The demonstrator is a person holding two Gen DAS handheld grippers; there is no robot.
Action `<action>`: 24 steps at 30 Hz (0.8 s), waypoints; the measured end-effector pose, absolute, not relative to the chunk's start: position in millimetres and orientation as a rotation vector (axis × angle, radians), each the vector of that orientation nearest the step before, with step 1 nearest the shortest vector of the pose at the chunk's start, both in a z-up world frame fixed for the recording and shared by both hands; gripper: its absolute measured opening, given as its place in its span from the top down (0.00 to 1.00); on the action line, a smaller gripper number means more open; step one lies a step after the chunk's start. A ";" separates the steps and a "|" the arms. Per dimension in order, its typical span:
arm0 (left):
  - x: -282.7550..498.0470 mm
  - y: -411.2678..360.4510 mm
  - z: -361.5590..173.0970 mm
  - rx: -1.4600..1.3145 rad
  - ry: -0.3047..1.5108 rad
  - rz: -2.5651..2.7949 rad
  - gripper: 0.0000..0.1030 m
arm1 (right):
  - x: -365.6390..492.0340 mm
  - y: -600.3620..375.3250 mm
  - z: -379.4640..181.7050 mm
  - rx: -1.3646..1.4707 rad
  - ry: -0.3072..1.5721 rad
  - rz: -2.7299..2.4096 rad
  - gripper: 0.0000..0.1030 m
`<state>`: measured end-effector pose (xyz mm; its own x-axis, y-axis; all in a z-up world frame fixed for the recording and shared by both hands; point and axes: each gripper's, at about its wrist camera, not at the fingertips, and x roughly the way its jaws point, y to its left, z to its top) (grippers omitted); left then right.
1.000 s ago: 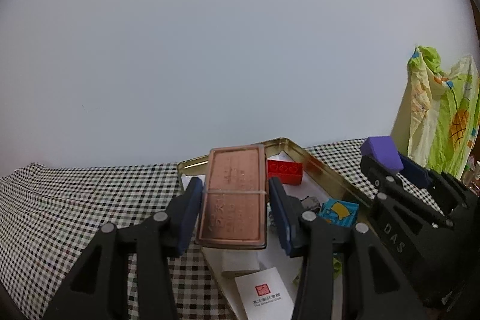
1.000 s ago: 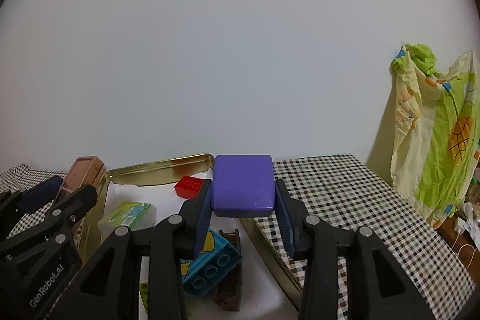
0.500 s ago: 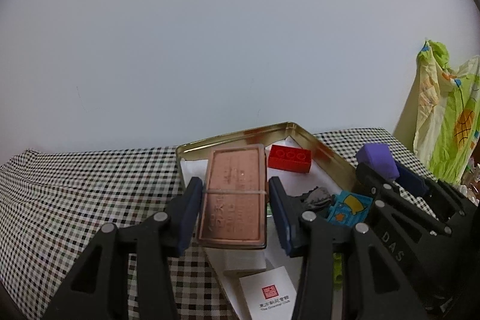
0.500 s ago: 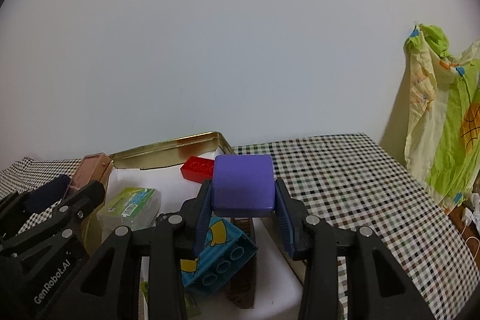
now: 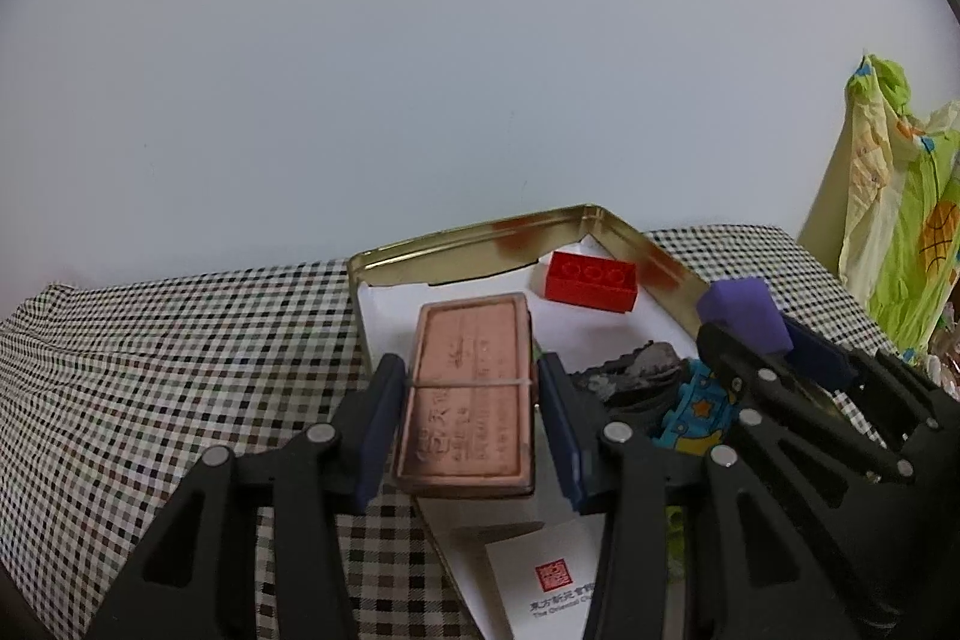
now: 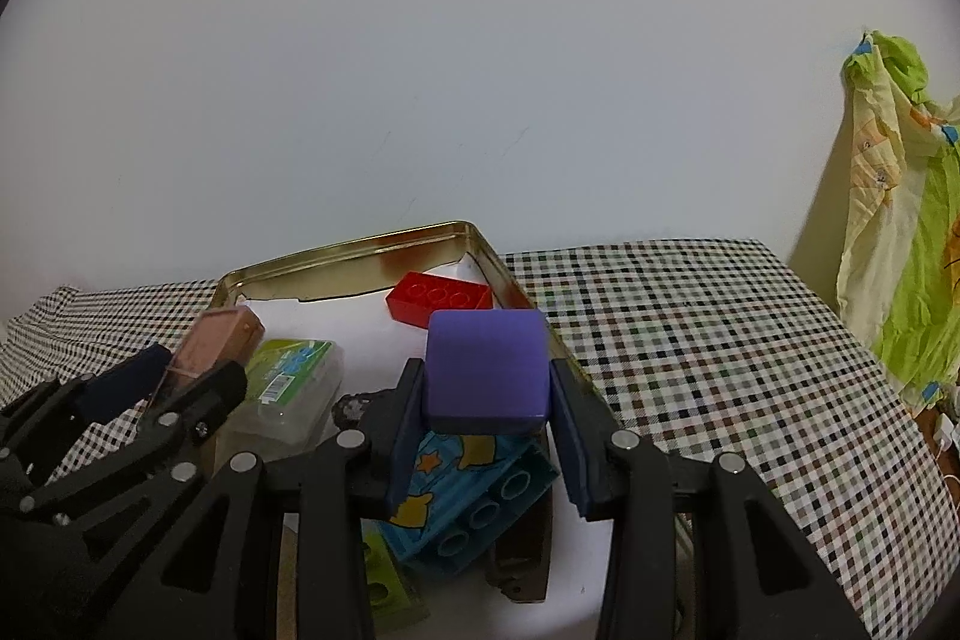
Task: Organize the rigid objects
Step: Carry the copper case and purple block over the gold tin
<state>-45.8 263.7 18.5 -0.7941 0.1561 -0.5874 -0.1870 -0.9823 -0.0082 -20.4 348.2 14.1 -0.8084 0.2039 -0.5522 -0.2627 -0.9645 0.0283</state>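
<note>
My left gripper (image 5: 468,421) is shut on a flat copper-pink box (image 5: 468,394) with a rubber band round it, held above the left part of a gold tin tray (image 5: 468,244). My right gripper (image 6: 486,418) is shut on a purple block (image 6: 486,370), held above the tray's right side (image 6: 354,250). In the tray lie a red brick (image 6: 441,304), a clear case with a green label (image 6: 288,382), a blue printed brick (image 6: 474,508), a dark brown piece (image 6: 522,556) and a lime brick (image 6: 384,586). The purple block also shows in the left wrist view (image 5: 744,316).
The tray sits on a black-and-white checked cloth (image 6: 708,340) against a pale wall. A yellow-green patterned cloth (image 6: 900,220) hangs at the right. A white card with a red seal (image 5: 552,586) lies in the tray's near end.
Both grippers have tilted down and moved in over the tray with their loads; more of the tray's contents shows. Both grips are unchanged.
</note>
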 end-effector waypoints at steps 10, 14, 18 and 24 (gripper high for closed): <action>-47.9 262.8 15.3 -0.923 0.105 2.818 0.57 | -26.9 346.1 11.2 -0.870 0.160 2.769 0.58; -49.6 262.0 14.4 -0.921 0.117 2.828 0.57 | -29.2 348.1 9.9 -0.893 0.179 2.778 0.58; -50.0 260.4 14.0 -0.918 0.124 2.831 0.57 | -31.1 346.8 8.8 -0.898 0.173 2.782 0.58; -52.1 259.5 12.8 -0.911 0.144 2.845 0.57 | -32.1 345.8 8.4 -0.916 0.159 2.785 0.58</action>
<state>-52.1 259.5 12.8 -0.8040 0.1138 -0.5837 -0.1723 -0.9840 0.0455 -32.1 345.8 8.4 -0.7862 0.1601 -0.5968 -0.2272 -0.9731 0.0382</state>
